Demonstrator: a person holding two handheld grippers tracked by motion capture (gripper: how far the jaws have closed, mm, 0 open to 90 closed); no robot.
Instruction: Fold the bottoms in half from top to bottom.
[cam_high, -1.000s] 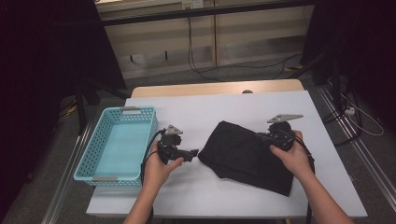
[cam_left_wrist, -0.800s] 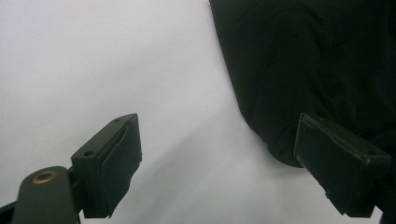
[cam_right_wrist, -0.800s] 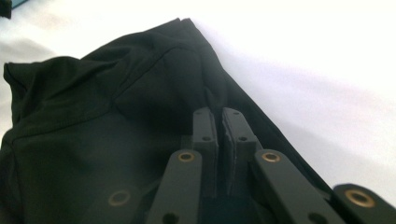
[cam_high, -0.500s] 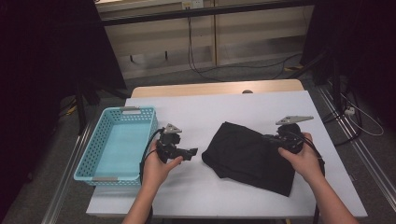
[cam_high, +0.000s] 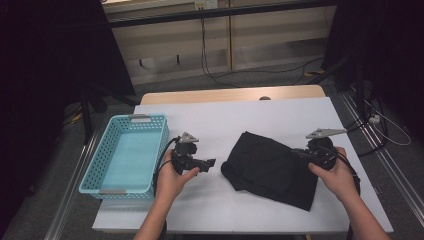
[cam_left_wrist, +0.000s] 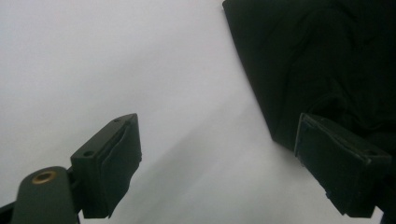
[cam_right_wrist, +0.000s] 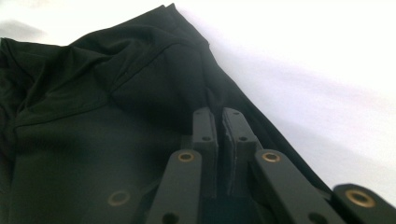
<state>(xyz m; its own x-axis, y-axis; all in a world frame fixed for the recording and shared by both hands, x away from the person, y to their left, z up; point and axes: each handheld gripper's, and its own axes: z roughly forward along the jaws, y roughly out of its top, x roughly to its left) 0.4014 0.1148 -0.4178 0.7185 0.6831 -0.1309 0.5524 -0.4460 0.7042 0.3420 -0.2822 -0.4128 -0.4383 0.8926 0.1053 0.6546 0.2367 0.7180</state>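
While you look down from the high view, the black garment (cam_high: 272, 167) lies folded on the white table (cam_high: 250, 115), just right of centre, its long axis running from about ten o'clock to four o'clock, with the rounded, bunched end toward your left gripper (cam_high: 206, 163) and the squarer end at the near right. Your right gripper (cam_high: 299, 153) sits at the cloth's three o'clock edge, and your left hangs over bare table just off its nine o'clock end, not touching it. The teal basket (cam_high: 125, 152) stands empty at the far nine o'clock side, well apart from the cloth; it is probably where the folded piece is meant to go.

Through the left gripper view, your jaws stand spread wide with nothing between them. White table lies under the gap, and the garment's (cam_left_wrist: 322, 65) edge runs down the frame from twelve o'clock toward four. That hand looks ready to take the free end.

Along the right gripper view, your jaws are pressed together, pinching a ridge of the garment (cam_right_wrist: 102, 121) at its edge. Creases fan out from the pinch toward ten o'clock, so you seem to be drawing the fabric taut, most likely to flatten the fold.
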